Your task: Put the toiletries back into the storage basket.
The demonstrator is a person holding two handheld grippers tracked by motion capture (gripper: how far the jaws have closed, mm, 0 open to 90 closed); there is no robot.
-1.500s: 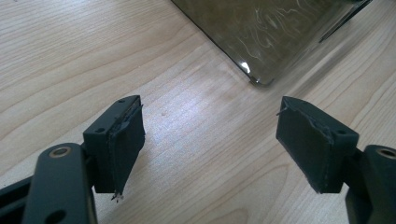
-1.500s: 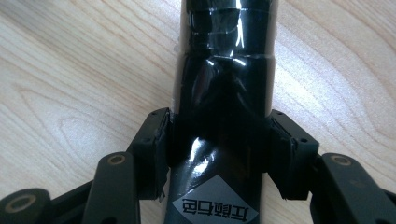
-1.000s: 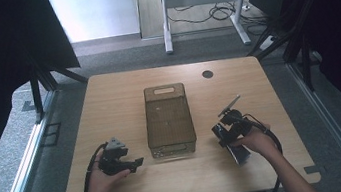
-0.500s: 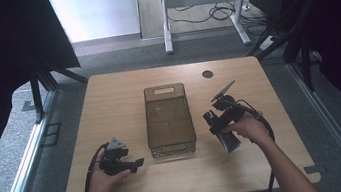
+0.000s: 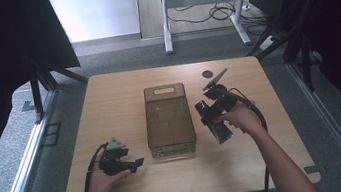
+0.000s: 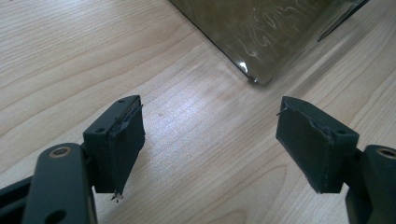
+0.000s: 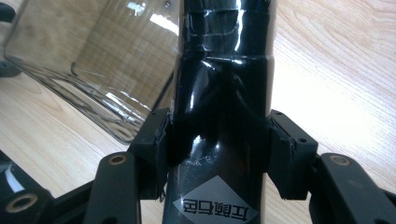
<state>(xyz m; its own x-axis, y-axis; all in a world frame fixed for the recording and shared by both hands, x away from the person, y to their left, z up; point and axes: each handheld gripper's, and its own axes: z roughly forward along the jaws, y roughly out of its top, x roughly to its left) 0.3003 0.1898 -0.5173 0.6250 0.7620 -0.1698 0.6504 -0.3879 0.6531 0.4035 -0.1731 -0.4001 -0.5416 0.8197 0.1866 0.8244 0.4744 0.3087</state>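
Note:
A smoky see-through plastic bin (image 5: 169, 121) stands in the middle of the wooden table (image 5: 109, 104). Just right of it, my right gripper (image 5: 210, 113) is shut on a glossy black cylinder (image 5: 220, 130), held off the table and slanting down toward the near side. In the right gripper view the pads press both sides of the black cylinder (image 7: 222, 93), which bears a white diamond label; the bin (image 7: 93, 60) is to its left. My left gripper (image 5: 136, 163) rests at the front left, open. In the left gripper view the left gripper (image 6: 210, 144) has bare wood between its jaws, and the bin's corner (image 6: 261, 28) lies ahead.
A small black round disc (image 5: 207, 74) lies on the table behind the right gripper. Beyond the far edge a metal desk frame (image 5: 166, 21) and cables (image 5: 217, 12) sit on the floor. Dark curtains hang on both sides.
The right hand has risen and drifted left toward the bin's right wall, carrying the black cylinder with it. The left hand and gripper have stayed put.

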